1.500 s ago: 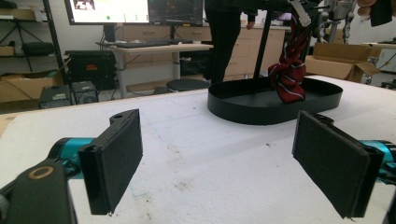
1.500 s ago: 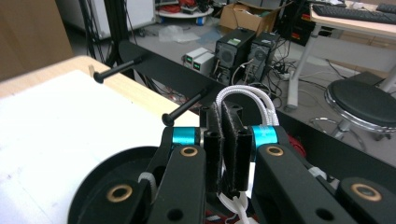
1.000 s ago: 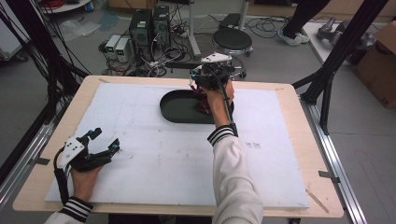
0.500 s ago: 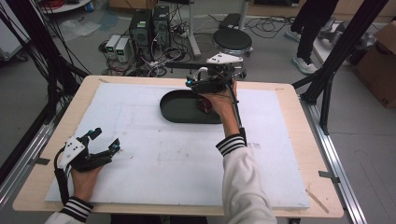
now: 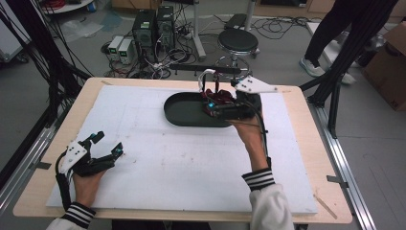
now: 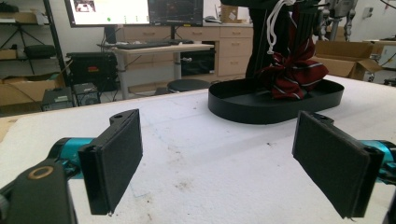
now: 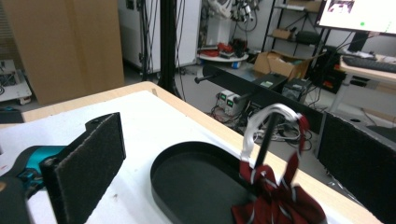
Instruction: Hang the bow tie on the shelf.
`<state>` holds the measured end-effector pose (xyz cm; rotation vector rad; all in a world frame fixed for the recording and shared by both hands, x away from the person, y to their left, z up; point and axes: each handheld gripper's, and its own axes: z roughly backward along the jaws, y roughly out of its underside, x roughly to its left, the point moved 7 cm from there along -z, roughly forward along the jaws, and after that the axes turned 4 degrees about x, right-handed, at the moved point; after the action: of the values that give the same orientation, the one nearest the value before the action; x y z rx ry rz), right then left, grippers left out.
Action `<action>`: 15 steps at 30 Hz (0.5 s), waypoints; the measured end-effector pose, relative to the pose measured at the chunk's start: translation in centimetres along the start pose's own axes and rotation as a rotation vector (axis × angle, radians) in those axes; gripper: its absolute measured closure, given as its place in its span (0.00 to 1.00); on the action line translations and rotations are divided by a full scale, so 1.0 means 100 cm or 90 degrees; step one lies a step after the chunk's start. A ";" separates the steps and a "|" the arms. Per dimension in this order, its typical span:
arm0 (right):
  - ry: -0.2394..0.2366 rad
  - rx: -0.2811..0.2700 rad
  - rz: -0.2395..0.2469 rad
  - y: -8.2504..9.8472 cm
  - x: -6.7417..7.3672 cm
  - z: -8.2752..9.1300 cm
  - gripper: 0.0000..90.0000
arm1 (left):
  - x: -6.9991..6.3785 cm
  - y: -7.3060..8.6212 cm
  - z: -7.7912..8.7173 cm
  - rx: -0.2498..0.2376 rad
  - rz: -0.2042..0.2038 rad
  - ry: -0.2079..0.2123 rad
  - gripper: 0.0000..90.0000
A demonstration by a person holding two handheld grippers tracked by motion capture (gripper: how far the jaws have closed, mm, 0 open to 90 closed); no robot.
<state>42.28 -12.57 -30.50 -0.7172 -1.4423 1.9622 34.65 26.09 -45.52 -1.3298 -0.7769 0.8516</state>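
A dark red fabric bundle with thin white stripes [image 5: 218,97] sits in the right end of a black oval shallow-walled tray [image 5: 191,111], which lies near the far edge of the bench [image 5: 306,120], a little right of centre. A white cord loop [image 7: 261,122] rises from the bundle. It looks soft, light and floppy: it would likely sag and change shape when lifted, not slip, and nothing about it seems fragile. The bunched crown just under the cord looks like the surest place to pinch; the cord alone may let the cloth swing.

The right tongs [image 5: 214,106] hover at the tray's right end with the jaws spread wide, holding nothing; the bundle sits low between them in the right gripper view. The left tongs [image 5: 106,144] rest near the bench's front-left corner, equally wide open and empty.

A white, slightly scuffed foam-like sheet [image 5: 158,163] covers the light wooden bench, so the tray probably slides little. Beyond the far edge stand a round black stool [image 5: 238,40], computer towers [image 5: 154,28] and tangled floor cables.
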 end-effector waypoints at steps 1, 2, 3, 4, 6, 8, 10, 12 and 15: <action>0.003 -0.002 -0.001 0.004 0.000 0.007 0.00 | 0.000 0.000 0.000 0.000 -0.001 0.001 0.18; 0.009 -0.004 -0.001 0.008 0.000 0.014 0.00 | 0.000 0.000 0.000 0.000 -0.001 0.001 0.18; 0.016 -0.010 0.001 0.012 0.000 0.021 0.00 | 0.000 0.000 0.000 0.001 -0.001 0.000 0.18; 0.021 -0.016 0.000 0.017 0.000 0.028 0.00 | 0.000 0.000 0.000 0.000 -0.001 0.000 0.18; 0.032 -0.021 0.001 0.028 0.000 0.041 0.00 | 0.000 0.000 0.000 0.000 -0.001 0.000 0.18; 0.046 -0.028 0.003 0.040 0.000 0.053 0.00 | -0.001 0.000 0.000 0.000 -0.003 0.001 0.18; 0.061 -0.030 -0.005 0.055 -0.001 0.064 0.00 | -0.001 0.000 0.000 0.000 -0.003 0.001 0.18; 0.069 -0.026 -0.022 0.073 -0.001 0.072 0.00 | -0.001 0.000 0.000 0.000 -0.004 0.001 0.18; 0.081 -0.022 -0.040 0.103 0.000 0.080 0.01 | 0.000 0.000 0.000 0.002 -0.004 0.002 0.18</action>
<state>34.97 -20.13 -38.29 -0.7872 -1.4094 1.8143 34.64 26.05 -45.53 -1.3244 -0.7768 0.8448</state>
